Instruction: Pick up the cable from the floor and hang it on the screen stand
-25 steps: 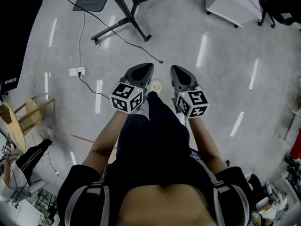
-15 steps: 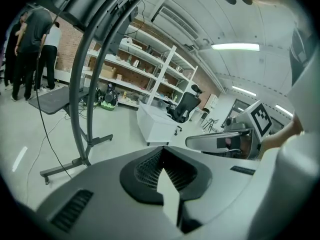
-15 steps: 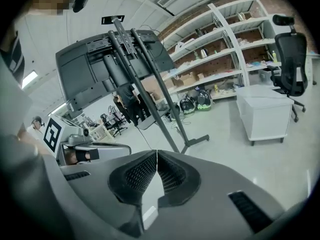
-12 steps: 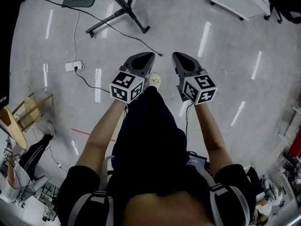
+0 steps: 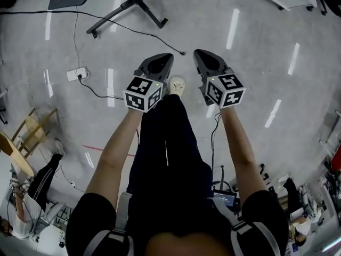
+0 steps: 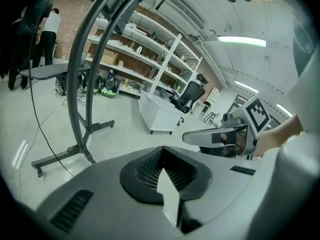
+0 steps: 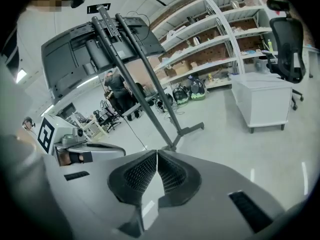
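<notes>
Now lower than before, left tool (image 5: 166,57) and right tool (image 5: 200,55) both clenched empty, cable (image 5: 180,51) seemingly nearer.

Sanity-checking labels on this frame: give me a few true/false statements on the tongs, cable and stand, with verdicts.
1. The left tongs and right tongs are both shut, with nothing between them. True.
2. The cable hangs on the screen stand. False: it lies on the floor.
3. In the head view, a power strip lies on the floor to the left of the left tongs. True.
4. The right tongs grip the cable's end. False: the end lies loose on the floor, and nothing holds it.
</notes>
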Demonstrator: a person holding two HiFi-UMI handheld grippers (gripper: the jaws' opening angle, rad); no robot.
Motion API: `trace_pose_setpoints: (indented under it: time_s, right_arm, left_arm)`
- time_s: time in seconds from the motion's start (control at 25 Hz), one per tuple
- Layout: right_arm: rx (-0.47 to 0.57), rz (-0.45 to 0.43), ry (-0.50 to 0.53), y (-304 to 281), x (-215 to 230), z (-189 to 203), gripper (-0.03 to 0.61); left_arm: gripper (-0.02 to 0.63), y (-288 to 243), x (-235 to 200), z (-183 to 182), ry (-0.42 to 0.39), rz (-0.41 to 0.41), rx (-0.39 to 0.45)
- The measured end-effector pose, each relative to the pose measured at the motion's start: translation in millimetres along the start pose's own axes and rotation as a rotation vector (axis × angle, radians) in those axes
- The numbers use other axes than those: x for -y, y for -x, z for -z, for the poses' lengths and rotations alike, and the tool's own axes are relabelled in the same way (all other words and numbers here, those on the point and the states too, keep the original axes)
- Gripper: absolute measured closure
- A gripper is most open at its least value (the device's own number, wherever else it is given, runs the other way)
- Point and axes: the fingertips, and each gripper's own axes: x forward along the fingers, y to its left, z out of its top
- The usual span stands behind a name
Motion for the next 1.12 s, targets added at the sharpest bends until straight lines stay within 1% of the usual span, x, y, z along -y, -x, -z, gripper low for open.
trace_pose_setpoints:
  time_s: [0.16,0.4,0.48,0.6,0.88,1.12]
  right_arm:
    - [-0.036,0.002,0.044,-31.7,21.0,31.2,0.555]
    - [-0.067,0.001,0.111,-63.1,46.4,77.0,0.555]
    - [-0.071,0.007,0.124,-73.8,50.9,93.7,0.555]
    - [-0.082,0.002,0.116,-91.8,58.8,120.4,0.555]
    - [-0.132,-0.029,0.147,-143.2,80.6,188.5,0.555]
    - [-0.160,-0.036,0.181,-182.3,101.3,237.5,0.555]
  left_arm:
    - [0.607,-20.9,-26.4,27.7,0.019,0.006,-0.002]
    - [0.607,-47.7,-44.1,65.2,0.037,0.018,-0.002]
    - [0.607,-55.6,-50.7,78.4,0.047,0.020,-0.002]
    - [0.607,-71.1,-62.8,100.0,0.058,0.024,-0.004]
    - [0.607,-108.0,-97.8,158.3,0.047,0.024,-0.028]
    - [0.607,-129.9,-123.9,210.5,-0.005,0.032,-0.058]
